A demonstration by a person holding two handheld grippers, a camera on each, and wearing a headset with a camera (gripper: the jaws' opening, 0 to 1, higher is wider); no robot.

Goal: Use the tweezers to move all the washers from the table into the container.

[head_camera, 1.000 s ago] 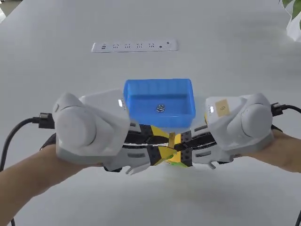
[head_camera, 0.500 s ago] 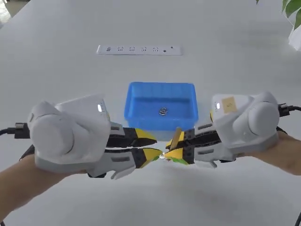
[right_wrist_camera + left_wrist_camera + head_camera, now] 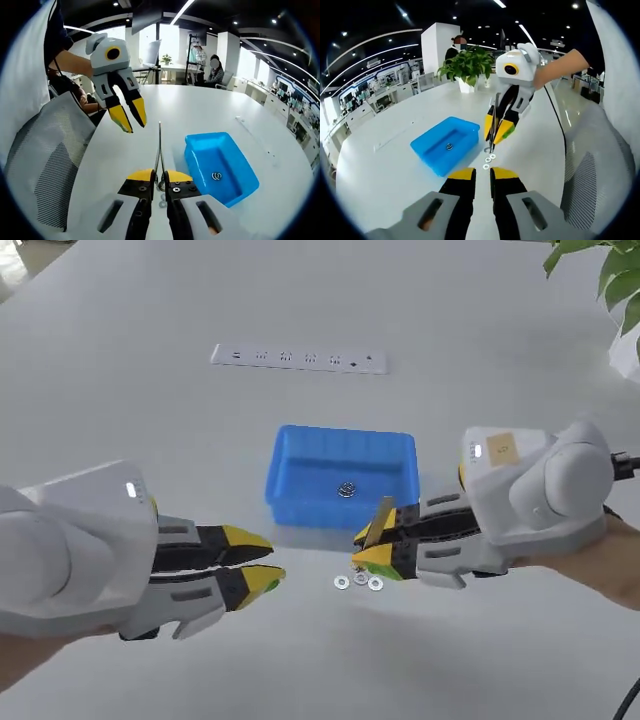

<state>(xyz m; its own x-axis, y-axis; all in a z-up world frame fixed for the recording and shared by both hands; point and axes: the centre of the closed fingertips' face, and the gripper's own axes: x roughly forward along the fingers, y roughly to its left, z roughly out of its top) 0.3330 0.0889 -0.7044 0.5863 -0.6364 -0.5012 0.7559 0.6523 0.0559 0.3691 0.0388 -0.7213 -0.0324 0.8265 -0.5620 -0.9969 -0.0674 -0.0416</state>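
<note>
Three small washers (image 3: 360, 580) lie on the white table just in front of the blue container (image 3: 342, 475), which holds a few more washers (image 3: 347, 489). My right gripper (image 3: 358, 548) is shut on the tweezers (image 3: 378, 523); in the left gripper view the tweezers (image 3: 492, 125) point down at the loose washers (image 3: 488, 159). In the right gripper view the tweezers (image 3: 159, 145) stick out forward from the closed jaws. My left gripper (image 3: 272, 558) is open and holds nothing, a short way left of the washers.
A white power strip (image 3: 298, 358) lies beyond the container. A potted plant (image 3: 600, 280) stands at the far right corner. People sit at distant desks in the right gripper view. A mesh chair back (image 3: 45, 165) is close to the table's near side.
The two grippers, pressed together in front of the container a second ago, have separated. My left gripper has drawn back to the left, uncovering the washers; my right gripper keeps the tweezers.
</note>
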